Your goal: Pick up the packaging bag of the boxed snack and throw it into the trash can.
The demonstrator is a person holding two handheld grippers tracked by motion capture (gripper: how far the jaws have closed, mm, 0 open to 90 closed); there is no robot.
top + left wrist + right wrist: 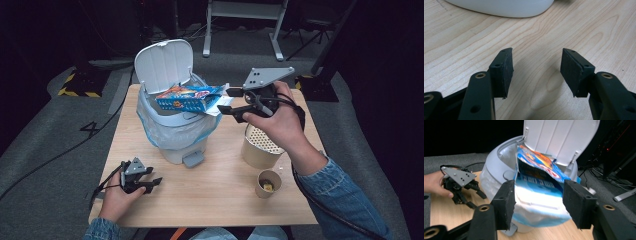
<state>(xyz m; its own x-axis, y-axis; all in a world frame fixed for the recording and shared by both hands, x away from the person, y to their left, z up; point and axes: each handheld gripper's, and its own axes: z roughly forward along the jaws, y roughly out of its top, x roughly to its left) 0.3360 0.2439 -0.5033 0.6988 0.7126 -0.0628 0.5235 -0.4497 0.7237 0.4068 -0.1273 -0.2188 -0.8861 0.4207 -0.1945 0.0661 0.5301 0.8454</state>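
Blue denim sleeves; black two-jaw grippers with brass-ringed screw holes, grey three-cornered plates, trailing black cables.

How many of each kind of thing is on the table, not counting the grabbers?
Bin with open lid: 1
Blue snack box, lying across the bin's top: 1
Cups (big tan cup, small paper cup): 2
Total: 4

Left hand-held gripper low, jaws apart, right hand-held gripper raised, jaws open
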